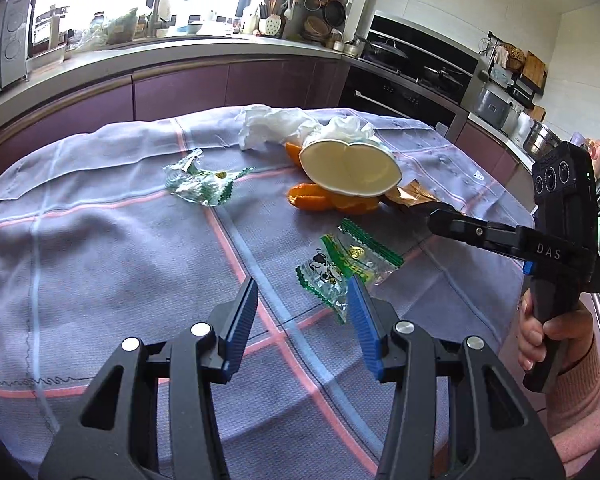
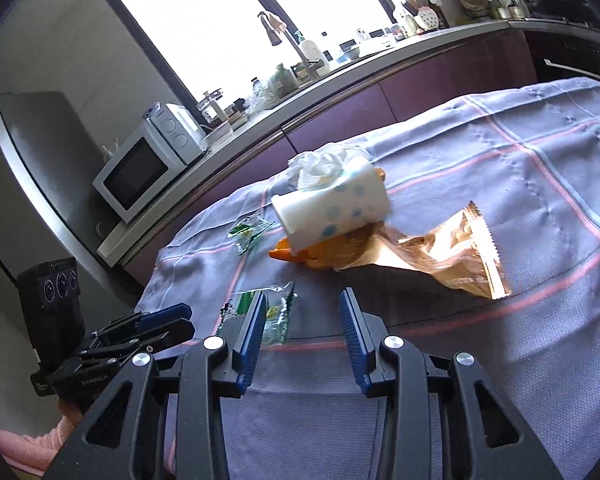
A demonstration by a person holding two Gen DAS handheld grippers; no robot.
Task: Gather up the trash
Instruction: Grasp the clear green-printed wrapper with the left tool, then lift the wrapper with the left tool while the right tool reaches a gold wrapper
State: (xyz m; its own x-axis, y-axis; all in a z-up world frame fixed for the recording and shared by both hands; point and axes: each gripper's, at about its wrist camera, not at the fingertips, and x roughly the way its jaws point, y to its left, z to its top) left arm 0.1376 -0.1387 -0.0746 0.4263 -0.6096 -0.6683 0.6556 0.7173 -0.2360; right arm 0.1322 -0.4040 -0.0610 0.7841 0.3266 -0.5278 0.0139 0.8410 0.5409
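1. In the left wrist view the paper cup (image 1: 350,170) is seen mouth-on at frame centre, lying on its side with its rim squashed; its visible interior is bare. In the right wrist view the same cup (image 2: 332,206) is seen from the side, white with blue dots.
2. Orange peel (image 1: 328,200) lies under and just beside the cup; crumpled tissue (image 1: 272,128) lies behind it, toward the upper centre.
3. The brown wrapper (image 2: 448,258) is shown in full only in the right wrist view, right of centre; in the left wrist view only a corner is seen behind the cup.
4. A green-edged clear wrapper (image 1: 340,268) lies just beyond the left gripper (image 1: 304,308), whose blue fingers are spread with nothing between them. A second clear wrapper (image 1: 198,184) lies apart at centre left.
5. The right gripper (image 2: 304,316) is likewise spread and holds nothing; its left finger overlaps the near wrapper in the picture.
6. Bare tablecloth (image 1: 100,272) fills the lower left of the left wrist view; the cloth's edge falls away at the top toward the purple cabinets (image 1: 180,88).
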